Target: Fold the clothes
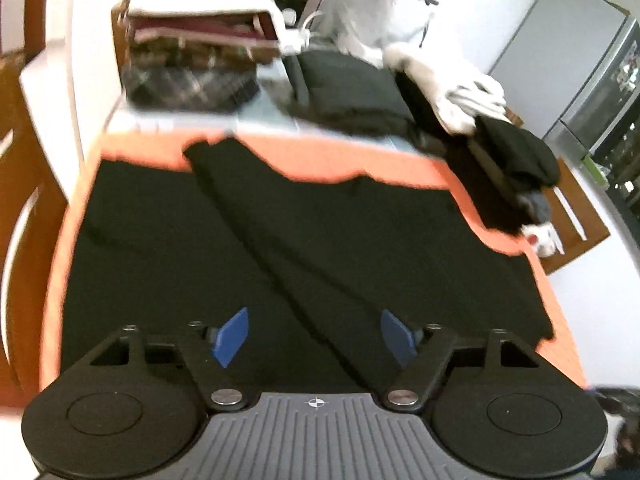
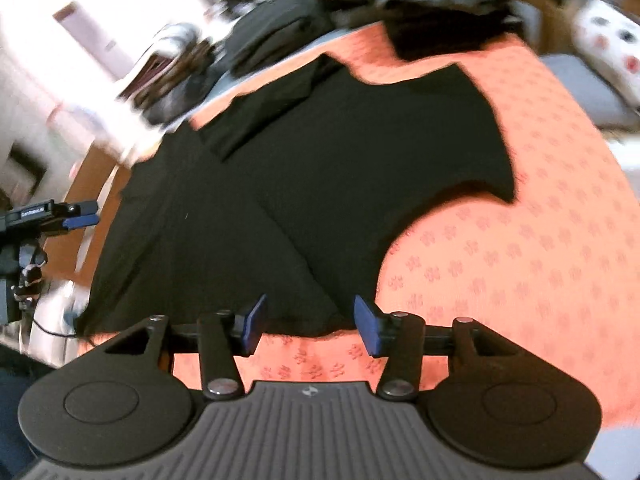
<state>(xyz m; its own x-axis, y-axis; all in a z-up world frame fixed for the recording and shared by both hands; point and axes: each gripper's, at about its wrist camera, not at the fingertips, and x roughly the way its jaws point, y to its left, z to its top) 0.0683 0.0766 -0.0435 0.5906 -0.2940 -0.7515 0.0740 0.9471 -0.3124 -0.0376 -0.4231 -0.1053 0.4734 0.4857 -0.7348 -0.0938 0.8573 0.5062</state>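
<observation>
A black garment [image 1: 280, 240] lies spread on the orange patterned tablecloth [image 1: 360, 160], with one side folded over so a diagonal fold line runs across it. My left gripper [image 1: 316, 336] hovers over the garment's near part, its blue pads wide apart and nothing between them. In the right wrist view the same black garment [image 2: 320, 168] covers the cloth [image 2: 520, 240], one short sleeve pointing right. My right gripper [image 2: 312, 324] is open above the garment's near hem, holding nothing. The left gripper [image 2: 76, 216] shows at the far left edge of that view.
A stack of folded clothes [image 1: 200, 40] stands at the table's far left. Dark folded garments [image 1: 352, 92] and a heap of black and white clothes [image 1: 480, 120] crowd the far side and right. A white box [image 2: 604, 48] lies off to the right. Wooden chairs [image 1: 24, 200] stand beside the table.
</observation>
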